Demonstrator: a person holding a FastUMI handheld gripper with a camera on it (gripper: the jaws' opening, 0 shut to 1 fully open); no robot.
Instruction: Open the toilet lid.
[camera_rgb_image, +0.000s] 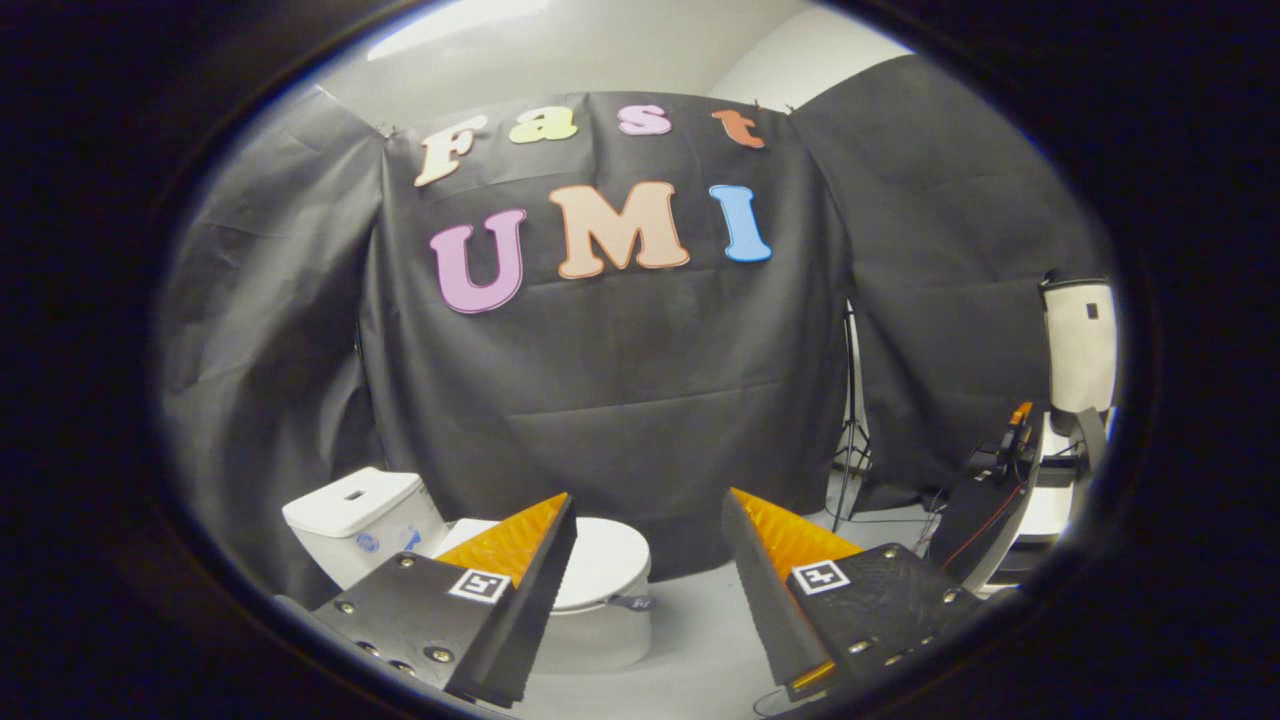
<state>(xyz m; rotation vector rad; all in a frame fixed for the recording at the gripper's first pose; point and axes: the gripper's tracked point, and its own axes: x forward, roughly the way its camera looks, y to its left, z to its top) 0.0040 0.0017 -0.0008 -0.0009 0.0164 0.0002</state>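
My gripper (648, 510): fingers apart, gripping nothing | one toilet (420, 545), lid (605, 560) down, beyond my left finger | one tripod stand (850, 440) right of toilet | pale floor (700, 620), black cloth wall (620, 400) behind toilet

You face a black cloth wall (620, 380) at twelve o'clock; pale floor (700, 620) below; a light stand (852, 420) at three o'clock; white ceiling (600, 50) above.
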